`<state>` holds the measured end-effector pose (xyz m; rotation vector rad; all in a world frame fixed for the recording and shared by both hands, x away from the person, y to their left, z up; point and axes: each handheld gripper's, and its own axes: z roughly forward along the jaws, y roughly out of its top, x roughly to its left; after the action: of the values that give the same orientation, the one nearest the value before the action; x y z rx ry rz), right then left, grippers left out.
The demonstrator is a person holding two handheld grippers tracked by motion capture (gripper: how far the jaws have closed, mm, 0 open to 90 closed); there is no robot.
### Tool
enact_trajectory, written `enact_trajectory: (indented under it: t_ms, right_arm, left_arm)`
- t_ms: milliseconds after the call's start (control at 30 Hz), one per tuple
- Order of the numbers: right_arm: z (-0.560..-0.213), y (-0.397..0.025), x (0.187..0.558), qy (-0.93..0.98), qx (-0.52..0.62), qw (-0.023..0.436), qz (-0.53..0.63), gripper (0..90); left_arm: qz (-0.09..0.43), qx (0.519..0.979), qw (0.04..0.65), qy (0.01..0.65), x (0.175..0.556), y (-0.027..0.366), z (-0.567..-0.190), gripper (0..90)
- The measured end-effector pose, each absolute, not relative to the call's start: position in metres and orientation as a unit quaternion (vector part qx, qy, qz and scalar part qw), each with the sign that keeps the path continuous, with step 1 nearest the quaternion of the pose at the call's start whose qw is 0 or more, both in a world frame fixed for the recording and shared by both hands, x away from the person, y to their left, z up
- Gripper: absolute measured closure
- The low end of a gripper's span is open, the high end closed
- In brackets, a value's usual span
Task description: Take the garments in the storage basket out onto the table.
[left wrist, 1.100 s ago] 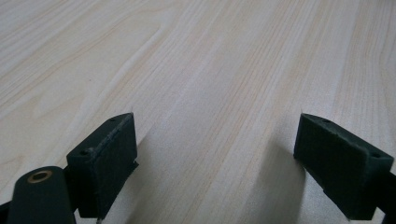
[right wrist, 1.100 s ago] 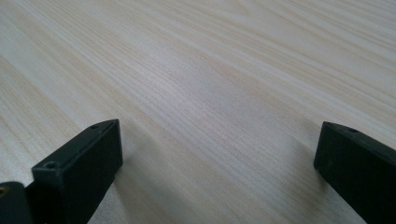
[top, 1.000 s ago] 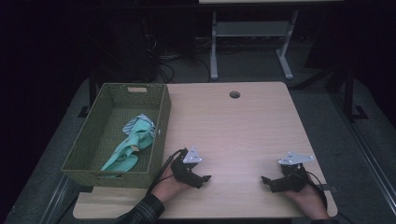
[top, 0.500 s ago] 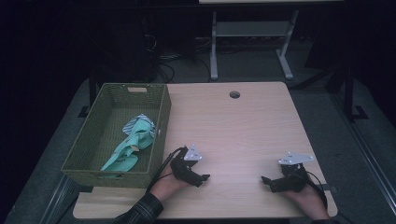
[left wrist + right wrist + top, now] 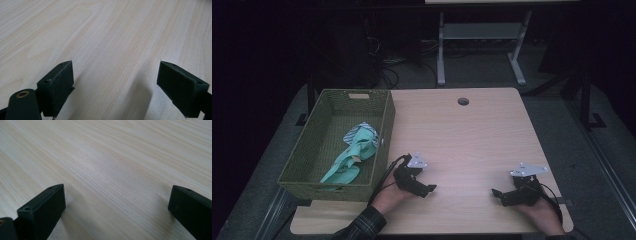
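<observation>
Teal cloth [image 5: 353,152] sits bunched in the green basket [image 5: 302,160] at the table's left, same as a second ago. Left gripper [image 5: 421,189] has barely shifted, jaws spread and empty. Right gripper [image 5: 504,196] likewise spread, idle. Looks like nothing's begun.

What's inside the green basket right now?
The basket holds a crumpled teal cloth with a striped patch at its upper end, lying toward the right wall. The rest of the floor looks bare; anything under the cloth or behind the near wall is hidden.
</observation>
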<state>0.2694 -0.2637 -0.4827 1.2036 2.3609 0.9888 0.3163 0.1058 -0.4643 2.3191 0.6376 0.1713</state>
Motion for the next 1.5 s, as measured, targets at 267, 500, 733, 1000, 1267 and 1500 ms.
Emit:
enact_trajectory:
  t_ms: [267,500,733,1000,1267,1500]
  right_arm:
    - [-0.483,-0.264,0.269,0.824,0.421,0.155,0.345,0.8]
    - [-0.483,-0.264,0.269,0.824,0.421,0.155,0.345,0.8]
    - [-0.483,-0.264,0.269,0.824,0.421,0.155,0.345,0.8]
    - [-0.483,-0.264,0.269,0.824,0.421,0.155,0.345,0.8]
    - [-0.483,-0.264,0.269,0.824,0.421,0.155,0.345,0.8]
    - [-0.483,-0.264,0.269,0.824,0.421,0.155,0.345,0.8]
  left_arm:
    - [0.064,0.898,0.356,0.251,0.317,0.106,-0.459,13.2]
    - [0.063,0.895,0.36,0.255,0.318,0.106,-0.455,13.3]
    - [0.063,0.896,0.359,0.253,0.32,0.105,-0.45,13.4]
    - [0.055,0.897,0.355,0.257,0.32,0.106,-0.446,13.4]
    - [0.057,0.899,0.354,0.252,0.321,0.105,-0.44,13.4]
    - [0.057,0.898,0.355,0.255,0.321,0.105,-0.432,13.4]
